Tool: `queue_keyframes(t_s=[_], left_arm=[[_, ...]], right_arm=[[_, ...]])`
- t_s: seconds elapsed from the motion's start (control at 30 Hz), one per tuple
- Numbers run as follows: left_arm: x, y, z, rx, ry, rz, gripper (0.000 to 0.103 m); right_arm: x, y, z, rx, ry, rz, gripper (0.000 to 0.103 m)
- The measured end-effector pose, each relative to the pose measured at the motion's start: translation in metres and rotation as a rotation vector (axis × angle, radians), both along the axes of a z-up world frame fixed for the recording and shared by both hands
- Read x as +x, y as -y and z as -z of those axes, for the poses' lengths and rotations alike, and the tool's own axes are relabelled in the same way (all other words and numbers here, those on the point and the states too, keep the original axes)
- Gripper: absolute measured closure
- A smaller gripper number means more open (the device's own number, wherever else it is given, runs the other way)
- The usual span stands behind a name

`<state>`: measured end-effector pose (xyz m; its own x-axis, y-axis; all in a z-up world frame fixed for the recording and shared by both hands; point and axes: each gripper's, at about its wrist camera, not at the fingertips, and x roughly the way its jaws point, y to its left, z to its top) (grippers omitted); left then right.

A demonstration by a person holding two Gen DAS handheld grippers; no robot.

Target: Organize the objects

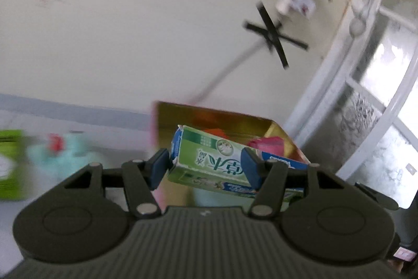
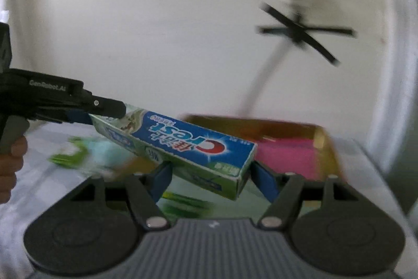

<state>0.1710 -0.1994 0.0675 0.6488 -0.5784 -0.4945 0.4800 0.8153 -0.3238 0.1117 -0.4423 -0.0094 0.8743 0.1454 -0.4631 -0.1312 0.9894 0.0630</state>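
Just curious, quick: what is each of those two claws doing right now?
Left gripper: closed on one end of the toothpaste box.
Right gripper: fingers either side of the box's other end; contact cannot be told.

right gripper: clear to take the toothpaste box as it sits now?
Probably yes. The toothpaste box already lies between the open jaws of the right gripper, with nothing between it and the pads. The left gripper holds only the far end, clear of that spot.
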Motion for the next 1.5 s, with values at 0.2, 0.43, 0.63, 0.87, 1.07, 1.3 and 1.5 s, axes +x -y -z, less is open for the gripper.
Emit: queue_keyframes(t_s=[0.2,0.43,0.63,0.87,1.07,1.3,1.5], left_arm=[[0.034,0.070,0.039,0.043,-0.094,0.011,0.040],[0.043,0.067,0.053,0.036,-0.168,-0.024,0.040],[-0.001,0.051,0.031,0.118,-0.039,-0.016,0.040],[-0.055,0.024,0.026,0.231,0.067,0.001,0.040],[-0.066,-0.014,0.028,0.288,0.129,-0.072,0.040],[-0.052,-0.080,0.037,0.275,0.105,-0.200,0.040],[-0.026,-0.164,0.064,0.261,0.021,-0.409,0.040]], right_arm=[[0.043,0.056,0.030,0.016,-0.147,0.092,0.032],[0.024,0.056,0.031,0.019,-0.036,0.186,0.024],[-0.013,0.053,0.022,0.195,0.011,0.158,0.027],[-0.047,0.027,0.026,0.347,0.046,0.153,0.027],[-0.046,-0.001,0.025,0.380,-0.002,0.104,0.027],[-0.035,-0.062,0.008,0.295,0.001,-0.022,0.027],[-0.019,-0.127,0.008,0.210,-0.036,-0.160,0.027]])
